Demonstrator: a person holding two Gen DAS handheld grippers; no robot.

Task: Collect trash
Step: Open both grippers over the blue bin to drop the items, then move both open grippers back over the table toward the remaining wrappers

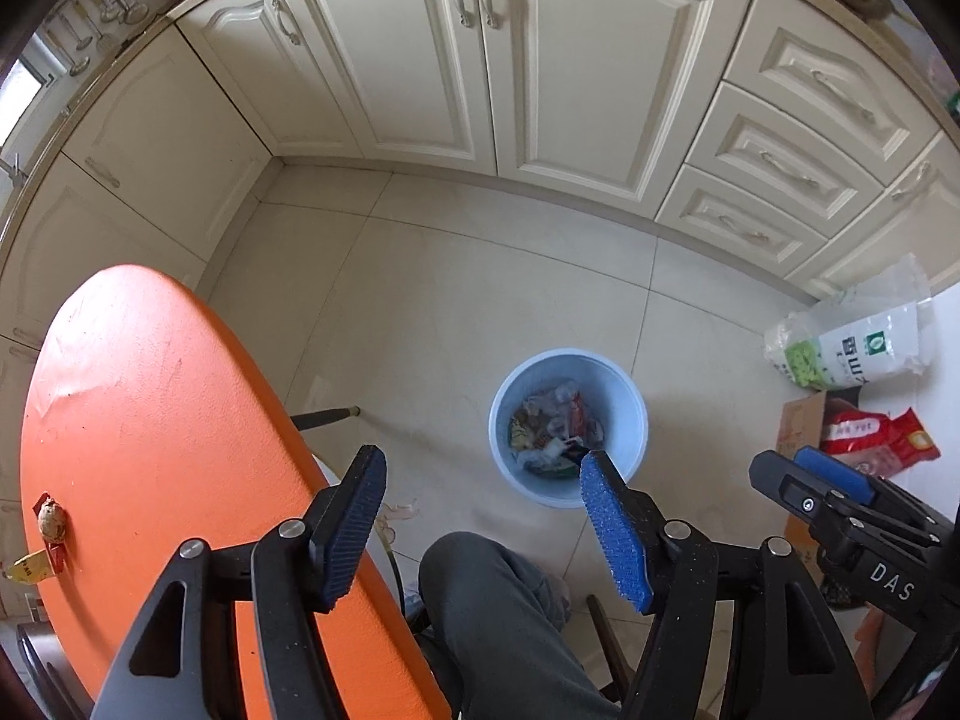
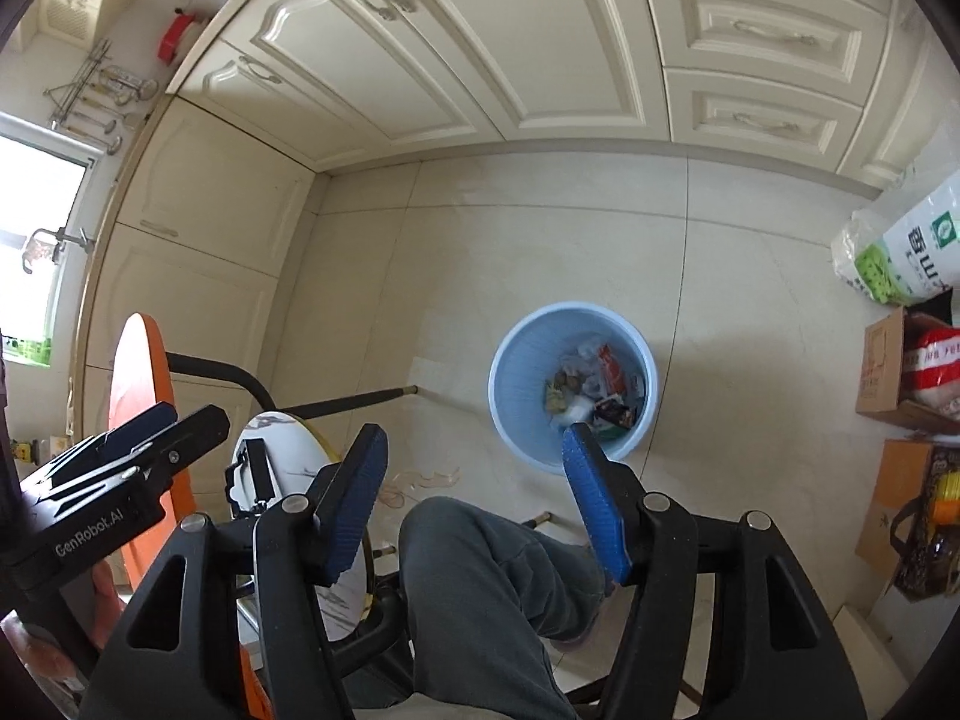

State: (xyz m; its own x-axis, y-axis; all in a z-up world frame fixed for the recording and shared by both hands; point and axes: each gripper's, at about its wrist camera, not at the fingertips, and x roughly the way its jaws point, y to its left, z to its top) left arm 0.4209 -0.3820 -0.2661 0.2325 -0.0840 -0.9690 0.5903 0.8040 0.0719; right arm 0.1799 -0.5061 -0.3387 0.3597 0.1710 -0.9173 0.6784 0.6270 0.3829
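A light blue bin (image 1: 624, 396) stands on the tiled floor with wrappers and other trash (image 1: 555, 426) inside; it also shows in the right wrist view (image 2: 522, 360). My left gripper (image 1: 486, 516) is open and empty, held above the floor beside the orange table (image 1: 150, 408). A walnut-like shell (image 1: 51, 525) and a yellow wrapper (image 1: 27, 567) lie on the table's left part. My right gripper (image 2: 474, 498) is open and empty, above the person's knee (image 2: 480, 570), short of the bin. Each gripper shows in the other's view (image 1: 840, 498) (image 2: 120, 456).
Cream cabinets (image 1: 480, 60) line the back and left walls. A rice bag (image 1: 852, 348), a cardboard box (image 1: 801, 426) and red packets (image 1: 876, 438) sit on the floor at the right. A white stool (image 2: 288, 462) stands by the table. Small scraps (image 2: 420, 480) lie on the floor.
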